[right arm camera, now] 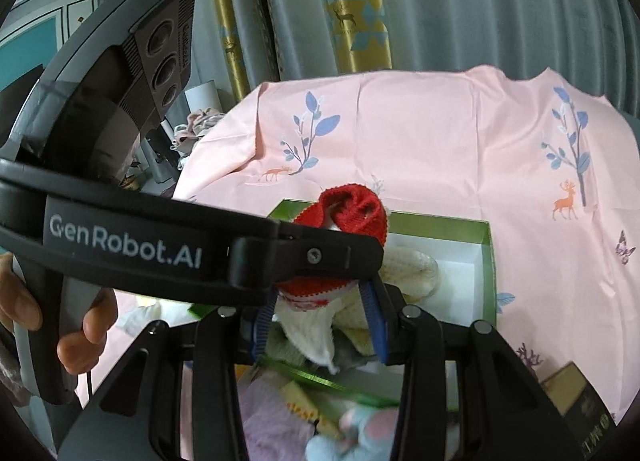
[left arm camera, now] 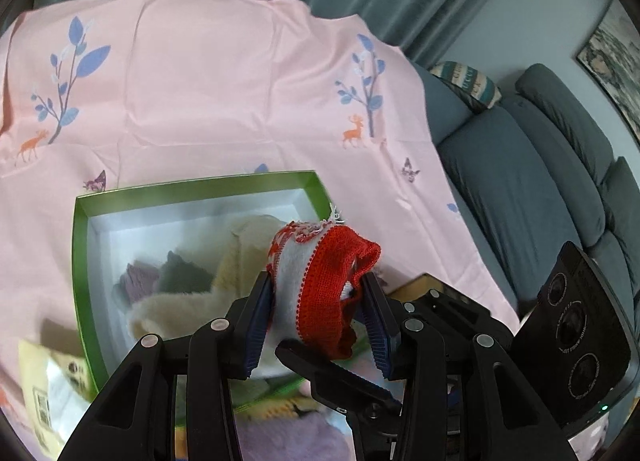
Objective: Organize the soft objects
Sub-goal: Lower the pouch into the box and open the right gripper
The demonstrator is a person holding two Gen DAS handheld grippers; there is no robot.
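Observation:
A red and white knitted sock point(left arm camera: 320, 285) is squeezed between the blue pads of my left gripper point(left arm camera: 318, 313), above the right edge of a green box point(left arm camera: 80, 253) with a white inside. In the box lie cream, purple and grey soft items point(left arm camera: 176, 281). In the right wrist view the same sock point(right arm camera: 352, 213) hangs over the box point(right arm camera: 490, 261), held by the left gripper crossing the frame. The sock's white lower end point(right arm camera: 312, 325) lies between my right gripper's point(right arm camera: 320, 325) blue pads, which close on it.
A pink cloth point(left arm camera: 224, 101) with tree and deer prints covers the table. A lilac soft item point(right arm camera: 272, 421) and a pale blue plush point(right arm camera: 360, 437) lie near the front. A brown box point(right arm camera: 576, 393) sits at the right. A grey sofa point(left arm camera: 520, 181) stands beyond.

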